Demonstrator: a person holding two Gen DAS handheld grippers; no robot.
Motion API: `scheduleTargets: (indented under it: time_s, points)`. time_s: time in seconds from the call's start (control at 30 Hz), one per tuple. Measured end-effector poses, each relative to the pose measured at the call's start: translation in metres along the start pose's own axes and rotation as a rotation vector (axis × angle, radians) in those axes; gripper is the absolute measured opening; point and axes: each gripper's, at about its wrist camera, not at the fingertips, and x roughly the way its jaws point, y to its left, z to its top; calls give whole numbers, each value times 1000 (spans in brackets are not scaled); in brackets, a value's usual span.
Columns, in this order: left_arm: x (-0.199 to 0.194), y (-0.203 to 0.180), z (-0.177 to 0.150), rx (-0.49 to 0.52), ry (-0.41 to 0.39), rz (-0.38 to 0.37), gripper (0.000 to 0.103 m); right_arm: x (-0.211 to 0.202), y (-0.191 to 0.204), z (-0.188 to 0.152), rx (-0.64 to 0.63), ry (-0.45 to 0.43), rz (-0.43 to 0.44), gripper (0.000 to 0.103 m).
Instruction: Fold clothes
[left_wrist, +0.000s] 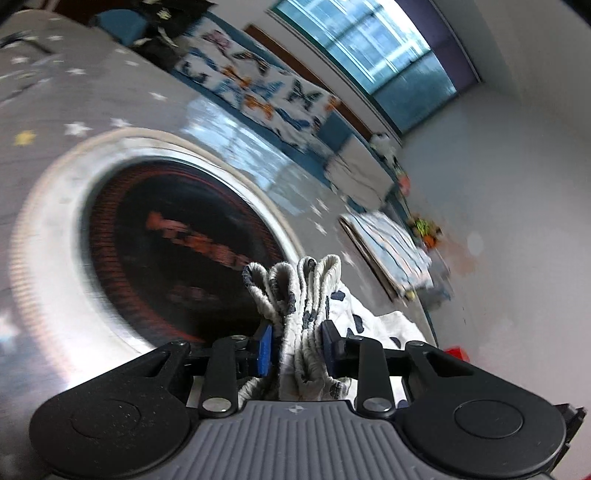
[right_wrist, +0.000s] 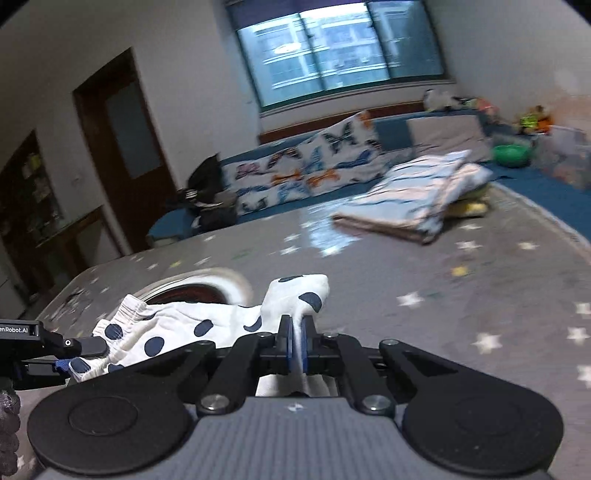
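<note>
A small white garment with navy dots (right_wrist: 207, 325) is held up between both grippers above a grey star-patterned mat (right_wrist: 443, 288). My left gripper (left_wrist: 297, 347) is shut on its bunched elastic waistband (left_wrist: 295, 284). My right gripper (right_wrist: 297, 343) is shut on a thin corner of the same garment (right_wrist: 299, 291). The left gripper also shows in the right wrist view (right_wrist: 55, 347), at the left edge, holding the waistband end.
A round dark disc with a pale rim (left_wrist: 177, 251) lies on the mat under the garment. A folded light blue striped pile (right_wrist: 417, 195) lies farther back. A butterfly-print cushion (right_wrist: 306, 166) lines the back edge. Toys (right_wrist: 517, 147) sit at the far right.
</note>
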Motion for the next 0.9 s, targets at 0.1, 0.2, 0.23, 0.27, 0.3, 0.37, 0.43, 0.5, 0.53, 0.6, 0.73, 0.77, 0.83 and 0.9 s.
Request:
scheduleTargets:
  time_s: [0.1,0.2,0.23,0.27,0.3,0.37,0.43,0.5,0.53,0.6,0.73,0.77,0.83,0.9]
  points:
    - [20,-17,0,44,28,-14,30,-8,-16,4,12,-16,-53,4]
    - [36,-32,-2,87,49,-27,30,-14,-30,3,14,-29,-102,4]
    - [41,-35,-3,100,51,-26,30,-14,-33,2,19,-31,-112,4]
    - [45,-39,-4,113,55,-26,30,-14,-37,2,28,-32,-122,4]
    - [50,-42,-5,126,59,-27,30,-14,-40,1,36,-33,-132,4]
    - [60,-48,-8,142,72,-26,30,-13,-47,-2,48,-30,-152,4]
    - [68,-51,-11,153,90,-12,30,-10,-54,-5,63,-12,-173,4]
    - [71,-51,-12,159,92,10,32,-8,-59,-7,66,1,-183,6]
    - [71,-50,-12,162,91,21,34,-7,-61,-8,67,7,-188,8]
    - [69,-50,-11,173,82,45,40,-6,-66,-9,67,18,-198,11]
    - [54,-55,-4,219,35,69,54,-5,-68,-5,57,10,-195,12]
    - [50,-57,-2,224,17,68,55,-4,-68,-3,59,12,-183,13]
    - [43,-61,3,235,-18,65,55,2,-67,0,57,19,-162,21]
    - [43,-67,8,244,-33,46,53,9,-63,3,46,34,-145,24]
